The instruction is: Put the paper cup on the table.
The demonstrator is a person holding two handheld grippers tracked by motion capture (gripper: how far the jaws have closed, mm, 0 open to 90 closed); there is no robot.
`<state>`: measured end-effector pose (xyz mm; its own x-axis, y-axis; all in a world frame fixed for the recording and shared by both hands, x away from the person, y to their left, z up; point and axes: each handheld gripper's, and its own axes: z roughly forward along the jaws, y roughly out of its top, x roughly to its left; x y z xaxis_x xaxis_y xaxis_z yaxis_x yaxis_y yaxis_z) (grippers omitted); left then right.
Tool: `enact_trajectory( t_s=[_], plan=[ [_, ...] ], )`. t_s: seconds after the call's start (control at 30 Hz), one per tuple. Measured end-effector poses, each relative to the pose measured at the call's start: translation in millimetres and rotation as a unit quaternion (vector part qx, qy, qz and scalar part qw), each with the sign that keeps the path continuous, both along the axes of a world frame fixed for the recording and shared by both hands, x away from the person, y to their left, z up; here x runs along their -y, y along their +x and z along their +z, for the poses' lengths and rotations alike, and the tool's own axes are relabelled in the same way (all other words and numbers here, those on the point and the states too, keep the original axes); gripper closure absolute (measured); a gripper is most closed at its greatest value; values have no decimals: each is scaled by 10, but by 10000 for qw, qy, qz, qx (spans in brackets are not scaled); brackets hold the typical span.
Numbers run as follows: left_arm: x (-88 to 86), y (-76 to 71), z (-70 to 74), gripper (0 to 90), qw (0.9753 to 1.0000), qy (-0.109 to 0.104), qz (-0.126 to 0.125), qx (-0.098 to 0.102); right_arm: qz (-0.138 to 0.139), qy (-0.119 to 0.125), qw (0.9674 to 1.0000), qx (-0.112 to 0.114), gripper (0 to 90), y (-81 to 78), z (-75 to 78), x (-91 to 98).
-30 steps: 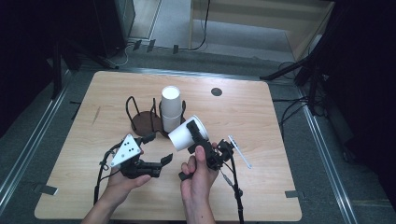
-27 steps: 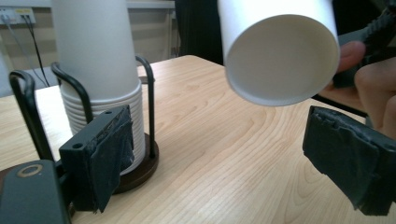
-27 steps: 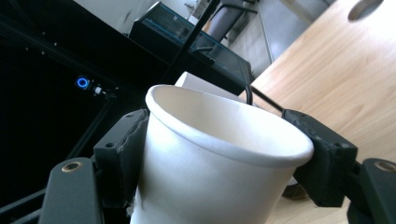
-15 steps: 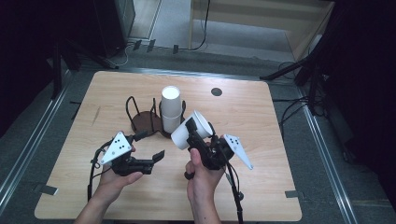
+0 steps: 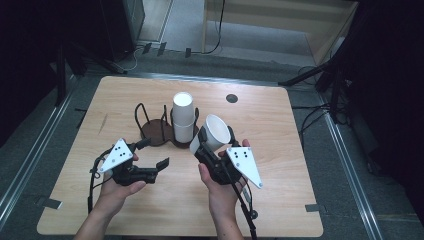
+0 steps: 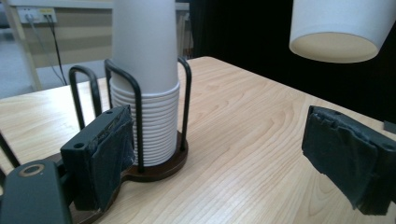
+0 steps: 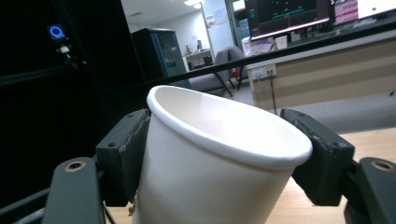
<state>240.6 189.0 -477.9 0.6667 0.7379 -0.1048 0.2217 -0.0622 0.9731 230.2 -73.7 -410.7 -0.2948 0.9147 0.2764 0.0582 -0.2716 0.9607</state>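
Observation:
My right gripper (image 5: 212,142) is shut on a white paper cup (image 5: 216,131), holding it tilted above the table with its mouth up and away from me. In the right gripper view the cup (image 7: 210,163) sits between both pads (image 7: 135,154). A stack of white cups (image 5: 183,116) stands in a black wire holder (image 5: 150,131) at the table's middle. My left gripper (image 5: 154,153) is open and has nothing in it, low over the table just in front of the holder. In the left gripper view its jaws (image 6: 215,158) frame the stack (image 6: 144,93), with the held cup (image 6: 336,28) overhead.
The wooden table (image 5: 300,190) has a small dark round hole (image 5: 231,98) at the back right. The holder has a second wire bay (image 5: 142,115) to the left of the stack. Metal rails and cables run on the floor around the table.
The right gripper has lifted the cup and turned its mouth upward, drifting slightly right. The left gripper has slid left, still open.

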Motion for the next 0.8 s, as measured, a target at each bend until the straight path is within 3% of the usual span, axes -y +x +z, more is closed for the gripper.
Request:
enact_trajectory(
  t_s=[0.23,0.33,0.53,0.57,0.63,0.7,0.8],
  plan=[
    [-138,22,-55,96,9998,61,174,-76,-131,-659,9975,230,277,20,-13,47],
    [-200,33,-92,96,9995,24,259,-152,-100,-713,9972,212,277,49,-23,108],
    [-329,50,-180,96,9986,74,453,-271,7,-917,9951,380,284,64,-42,165],
    [-394,58,-221,96,9980,-57,509,-366,-23,-996,9944,344,282,85,-58,184],
    [-427,60,-242,96,9976,-106,554,-405,-32,-1017,9943,309,278,99,-67,197],
    [-485,61,-280,96,9969,-87,628,-456,28,-972,9949,282,261,116,-79,221],
    [-596,57,-361,96,9952,-19,817,-545,165,-1095,9936,224,259,150,-106,250]
  ],
)
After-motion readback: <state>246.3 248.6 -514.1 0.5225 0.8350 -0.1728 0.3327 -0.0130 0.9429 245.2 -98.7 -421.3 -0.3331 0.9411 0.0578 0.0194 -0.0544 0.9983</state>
